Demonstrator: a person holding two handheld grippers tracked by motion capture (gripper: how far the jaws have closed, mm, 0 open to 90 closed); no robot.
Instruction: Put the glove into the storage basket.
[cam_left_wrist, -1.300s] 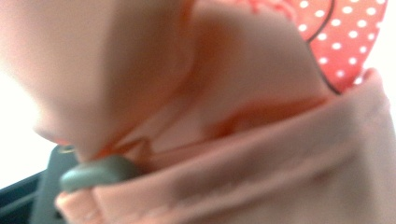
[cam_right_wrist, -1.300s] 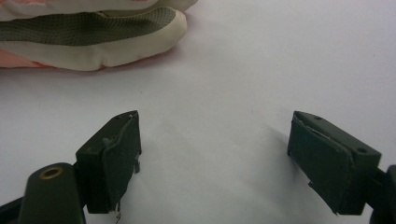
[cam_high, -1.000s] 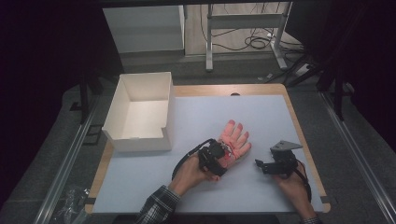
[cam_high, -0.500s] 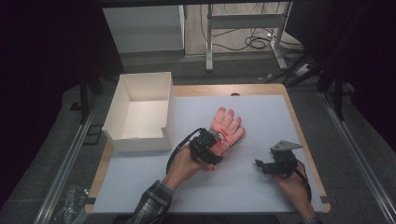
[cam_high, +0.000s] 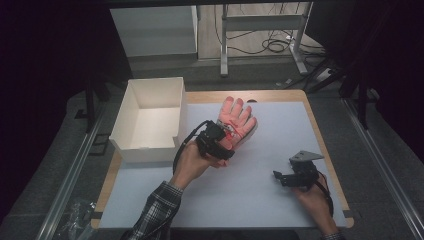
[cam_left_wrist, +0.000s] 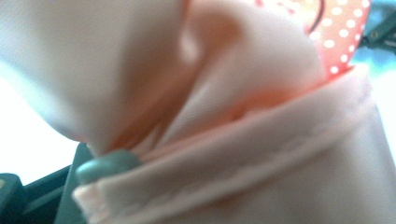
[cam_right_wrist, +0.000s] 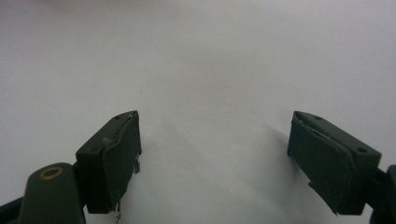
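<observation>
Grasp of a pink fabric glove with a red dotted palm, held at its cuff by the clenched left gripper and raised above the middle of the table, just right of the open white cardboard box. In the left gripper view the hemmed cuff is seen bunched between the jaws. The right gripper is rested near the right edge, jaws released and parted over bare surface. A slip is judged possible, since only a fold of soft cloth is pinched; the limp fingers could also catch the box rim. The pale sheet over a wooden tabletop is bordered by dark floor, with cables and a metal frame at the far side.
</observation>
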